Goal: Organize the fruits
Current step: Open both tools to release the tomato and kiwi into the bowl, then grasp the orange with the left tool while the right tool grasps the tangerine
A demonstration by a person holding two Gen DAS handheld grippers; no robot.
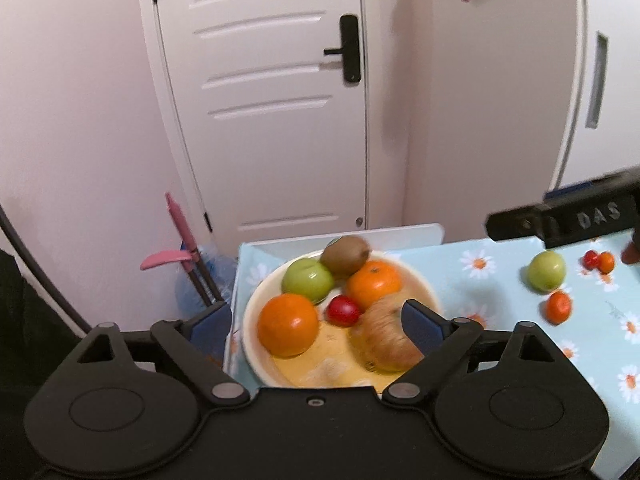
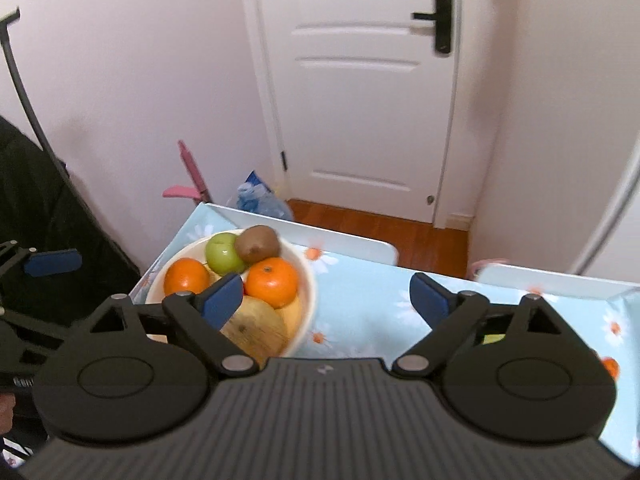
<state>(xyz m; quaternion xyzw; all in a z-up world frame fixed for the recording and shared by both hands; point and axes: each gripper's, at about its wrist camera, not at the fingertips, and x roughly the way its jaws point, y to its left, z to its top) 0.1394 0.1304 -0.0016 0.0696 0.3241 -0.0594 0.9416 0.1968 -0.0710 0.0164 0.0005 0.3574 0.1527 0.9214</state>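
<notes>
A white bowl (image 1: 256, 304) on the table's left end holds two oranges (image 1: 288, 330), a green apple (image 1: 308, 280), a kiwi (image 1: 346, 254), a small red fruit (image 1: 343, 311) and a blurred tan pear-like fruit (image 1: 386, 340). My left gripper (image 1: 316, 320) is open and empty, just above the bowl's near side. My right gripper (image 2: 326, 300) is open and empty, hovering right of the bowl (image 2: 306, 320); its body also shows in the left wrist view (image 1: 560, 220). A second green apple (image 1: 546, 271), a small orange (image 1: 559, 307) and two tiny red-orange fruits (image 1: 599, 261) lie loose on the tablecloth.
The table has a light blue daisy-print cloth (image 2: 360, 304) and white raised edges (image 2: 340, 236). Beyond it are a white door (image 2: 360, 80), wood floor, a pink-handled tool (image 1: 180, 240) and a blue plastic bag (image 2: 260, 196). A white cabinet (image 1: 600, 80) stands at the right.
</notes>
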